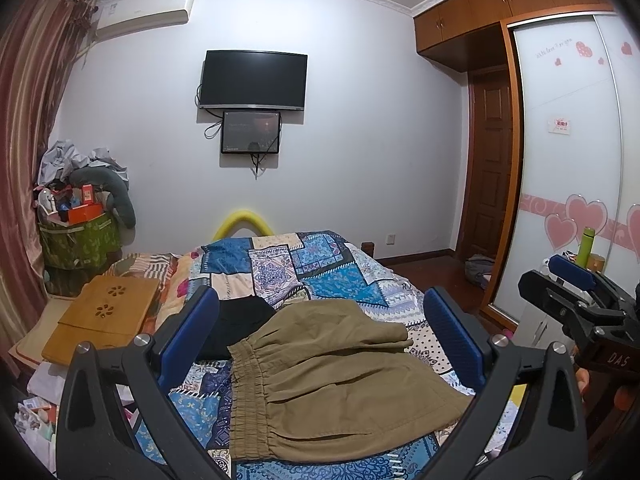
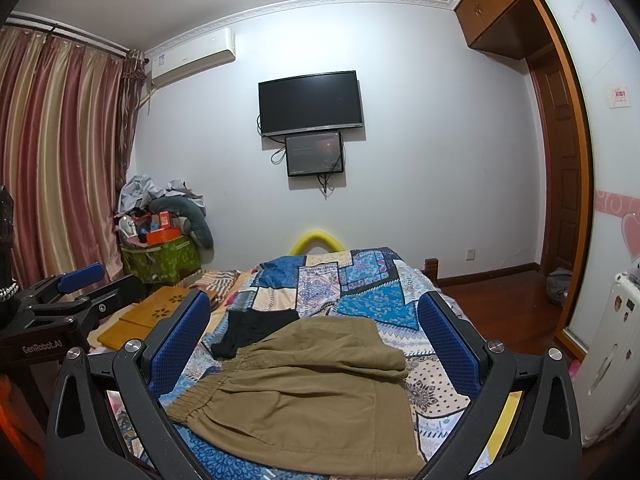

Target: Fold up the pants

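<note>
Khaki pants (image 1: 340, 380) with an elastic waistband lie folded on the patchwork bed quilt (image 1: 320, 264), waistband to the left. They also show in the right wrist view (image 2: 312, 392). My left gripper (image 1: 320, 332) is open and empty, held above the pants with a blue pad on each side. My right gripper (image 2: 314, 336) is open and empty too, above the same pants. The right gripper shows at the right edge of the left wrist view (image 1: 576, 284); the left gripper shows at the left edge of the right wrist view (image 2: 80, 284).
A black garment (image 1: 240, 320) lies on the quilt just behind the pants. A wooden lap tray (image 1: 104, 316) sits at the bed's left side. A green bag of clutter (image 1: 80, 236) stands in the corner. A wardrobe (image 1: 568, 152) and a white appliance (image 2: 608, 344) are at right.
</note>
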A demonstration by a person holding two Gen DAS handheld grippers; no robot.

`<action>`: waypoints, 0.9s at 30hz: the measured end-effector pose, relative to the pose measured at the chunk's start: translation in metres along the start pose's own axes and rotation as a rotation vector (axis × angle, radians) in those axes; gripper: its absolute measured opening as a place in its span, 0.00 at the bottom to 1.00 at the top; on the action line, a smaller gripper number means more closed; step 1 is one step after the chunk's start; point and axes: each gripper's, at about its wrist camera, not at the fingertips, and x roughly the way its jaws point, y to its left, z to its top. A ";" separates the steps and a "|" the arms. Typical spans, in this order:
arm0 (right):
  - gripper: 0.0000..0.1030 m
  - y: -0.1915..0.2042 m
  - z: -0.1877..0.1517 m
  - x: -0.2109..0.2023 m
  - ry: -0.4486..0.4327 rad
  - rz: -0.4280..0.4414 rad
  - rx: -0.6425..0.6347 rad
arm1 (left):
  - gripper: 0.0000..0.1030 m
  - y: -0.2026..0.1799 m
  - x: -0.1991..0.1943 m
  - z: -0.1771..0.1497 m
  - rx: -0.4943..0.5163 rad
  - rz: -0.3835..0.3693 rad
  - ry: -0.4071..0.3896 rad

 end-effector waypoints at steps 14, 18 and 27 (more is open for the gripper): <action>1.00 -0.007 -0.012 0.027 0.053 -0.010 0.008 | 1.00 0.007 0.038 -0.011 -0.013 -0.004 0.062; 1.00 -0.020 -0.020 0.050 0.097 -0.016 0.020 | 1.00 0.020 0.073 -0.017 -0.026 0.003 0.124; 1.00 -0.069 -0.063 0.127 0.306 -0.030 0.026 | 1.00 0.068 0.191 -0.047 -0.064 0.066 0.382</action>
